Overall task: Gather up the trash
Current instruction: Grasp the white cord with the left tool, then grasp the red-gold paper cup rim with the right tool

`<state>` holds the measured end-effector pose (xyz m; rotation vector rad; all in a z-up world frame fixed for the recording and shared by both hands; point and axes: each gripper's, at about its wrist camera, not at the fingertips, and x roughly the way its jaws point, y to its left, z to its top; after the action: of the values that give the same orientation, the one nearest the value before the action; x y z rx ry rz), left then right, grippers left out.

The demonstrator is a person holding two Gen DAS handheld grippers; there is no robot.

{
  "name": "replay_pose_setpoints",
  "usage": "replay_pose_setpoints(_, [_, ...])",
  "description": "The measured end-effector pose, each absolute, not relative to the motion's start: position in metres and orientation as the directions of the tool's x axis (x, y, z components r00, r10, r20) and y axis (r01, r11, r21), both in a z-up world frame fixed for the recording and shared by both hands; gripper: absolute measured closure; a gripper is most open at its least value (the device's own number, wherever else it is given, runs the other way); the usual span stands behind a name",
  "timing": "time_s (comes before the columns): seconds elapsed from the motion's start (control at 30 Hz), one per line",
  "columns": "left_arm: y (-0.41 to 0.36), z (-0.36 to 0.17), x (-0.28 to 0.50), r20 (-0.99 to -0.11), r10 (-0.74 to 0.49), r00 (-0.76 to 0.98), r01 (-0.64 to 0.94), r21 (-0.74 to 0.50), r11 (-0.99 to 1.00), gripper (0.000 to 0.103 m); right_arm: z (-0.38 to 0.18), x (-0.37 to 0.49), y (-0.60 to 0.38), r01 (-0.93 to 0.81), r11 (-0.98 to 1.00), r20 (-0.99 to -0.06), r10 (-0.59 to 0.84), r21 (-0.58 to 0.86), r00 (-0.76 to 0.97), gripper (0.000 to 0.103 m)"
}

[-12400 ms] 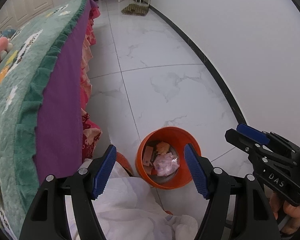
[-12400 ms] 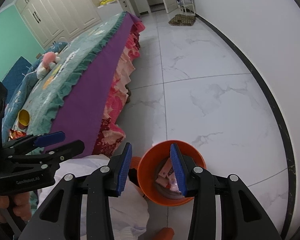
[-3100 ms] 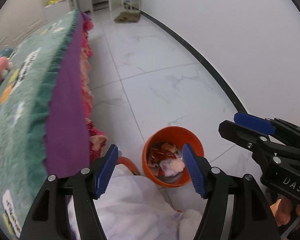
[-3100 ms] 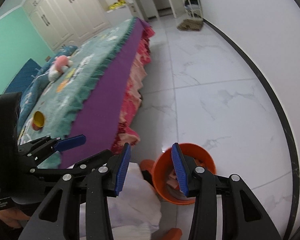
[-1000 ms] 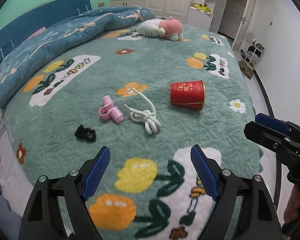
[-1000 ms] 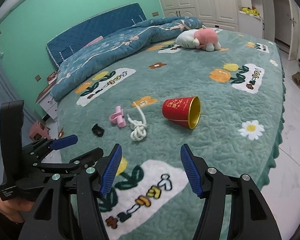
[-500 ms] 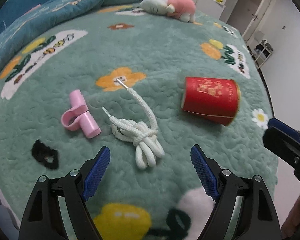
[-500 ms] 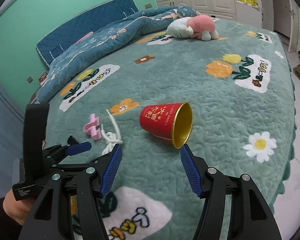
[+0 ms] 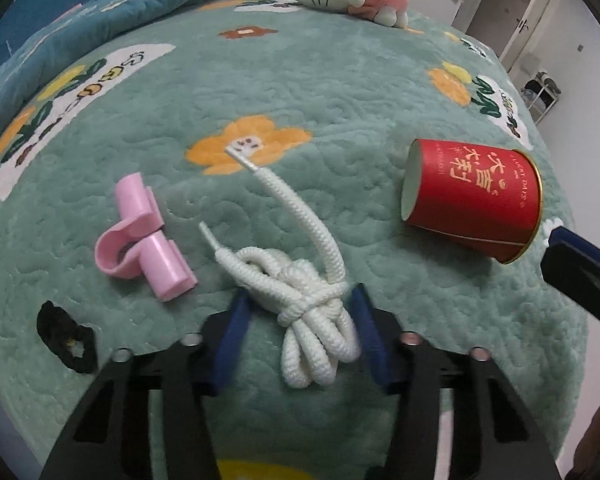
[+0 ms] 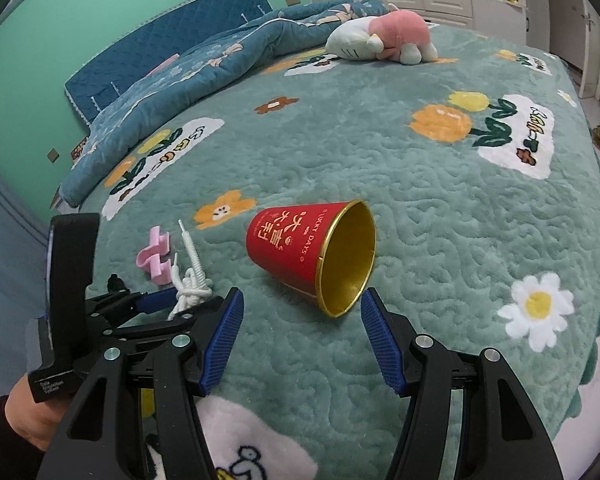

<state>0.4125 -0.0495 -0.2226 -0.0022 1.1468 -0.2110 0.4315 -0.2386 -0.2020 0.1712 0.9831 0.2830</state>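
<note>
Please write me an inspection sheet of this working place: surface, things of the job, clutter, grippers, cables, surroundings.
Surface: green flowered bedspread, soft, quilted.
Job's things: white rope bundle, knotted, between the left fingers; red paper cup on its side, mouth toward the right gripper.
Clutter: pink clip left of the rope; black hair tie near the edge.
Grippers: left gripper partly closed around the rope, contact unclear; right gripper open, empty, before the cup.
Cables: nothing seen.
Surroundings: plush toy, blue quilt.
</note>
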Motion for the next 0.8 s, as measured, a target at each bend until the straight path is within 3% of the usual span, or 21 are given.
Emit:
replay_pose_setpoints(0.1, [-0.046, -0.223, 0.412, -0.903, -0.155, 0.400, 0.174, -0.091, 0.980, 0.072, -0.206, 0.438, -0.239, -0.156, 0.951, -0.796, 0.309, 0.267, 0.521, 0.042])
replay_pose_setpoints(0.47, [-0.042, -0.223, 0.412, -0.900, -0.174, 0.400, 0.190, -0.105, 0.976, 0.074, -0.222, 0.459, -0.232, -0.174, 0.953, -0.806, 0.304, 0.249, 0.508, 0.043])
replay_pose_setpoints(0.53, [-0.041, -0.223, 0.412, -0.899, -0.181, 0.398, 0.187, -0.113, 0.976, 0.074, -0.227, 0.461, -0.229, -0.193, 0.942, -0.803, 0.336, 0.276, 0.492, 0.058])
replay_pose_setpoints(0.57, [-0.041, -0.224, 0.412, -0.899, -0.182, 0.398, 0.186, -0.115, 0.976, 0.074, -0.228, 0.463, -0.228, -0.199, 0.938, -0.804, 0.346, 0.284, 0.483, 0.071])
replay_pose_setpoints(0.67, [-0.041, -0.224, 0.412, -0.899, -0.184, 0.398, 0.183, -0.119, 0.976, 0.074, -0.231, 0.461, -0.225, -0.217, 0.929, -0.799, 0.369, 0.300, 0.475, 0.092])
replay_pose_setpoints(0.8, [-0.039, -0.221, 0.411, -0.895, -0.194, 0.401, 0.175, -0.133, 0.976, 0.074, -0.224, 0.453, -0.220, -0.239, 0.932, -0.791, 0.358, 0.272, 0.496, 0.099])
